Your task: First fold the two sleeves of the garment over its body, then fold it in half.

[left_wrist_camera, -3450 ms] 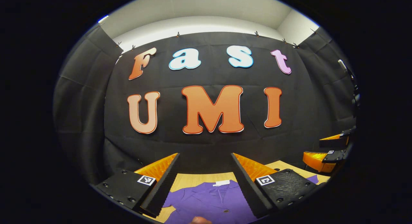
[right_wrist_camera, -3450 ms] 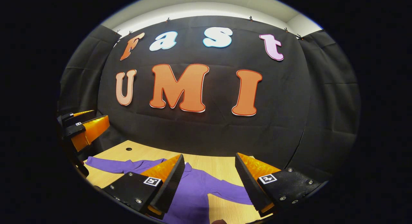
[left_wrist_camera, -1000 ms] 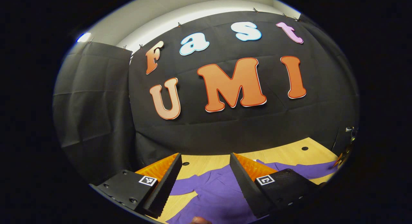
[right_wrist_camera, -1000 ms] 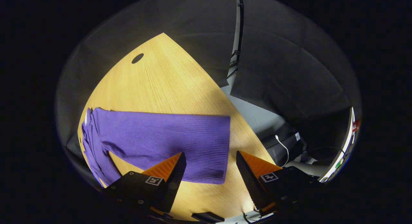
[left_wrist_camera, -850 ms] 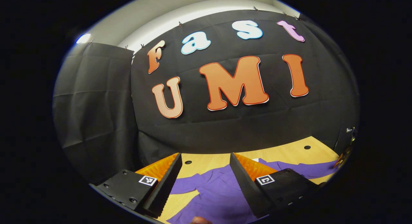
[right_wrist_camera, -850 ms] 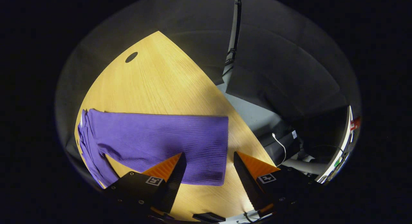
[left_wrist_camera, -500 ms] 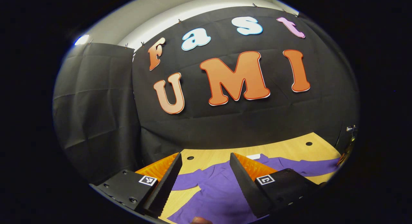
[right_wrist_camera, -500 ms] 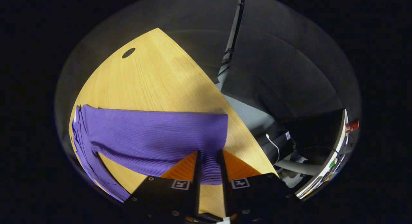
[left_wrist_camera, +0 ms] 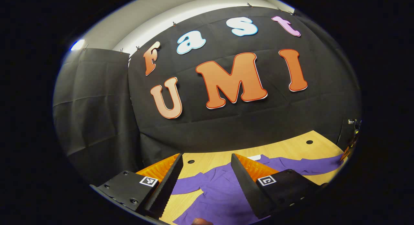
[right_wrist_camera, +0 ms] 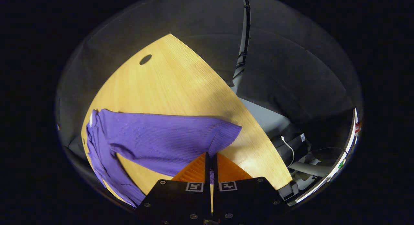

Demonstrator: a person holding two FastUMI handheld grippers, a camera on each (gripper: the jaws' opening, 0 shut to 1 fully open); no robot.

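Wooden table (right_wrist_camera: 181,86) fills my right gripper view, the purple garment (right_wrist_camera: 152,141) spread flat across it. My right gripper (right_wrist_camera: 210,158) pinches the sleeve (right_wrist_camera: 213,134) cuff between closed fingers. My left gripper (left_wrist_camera: 207,173) hovers wide apart above the garment's body, holding nothing.

In the right gripper view, the right hand-held gripper (right_wrist_camera: 209,160), spread wide a second ago, has been closed onto the cuff end of the purple sleeve (right_wrist_camera: 168,141). That cuff has been lifted off the surface (right_wrist_camera: 181,86), its corner now raised toward 3 o'clock.
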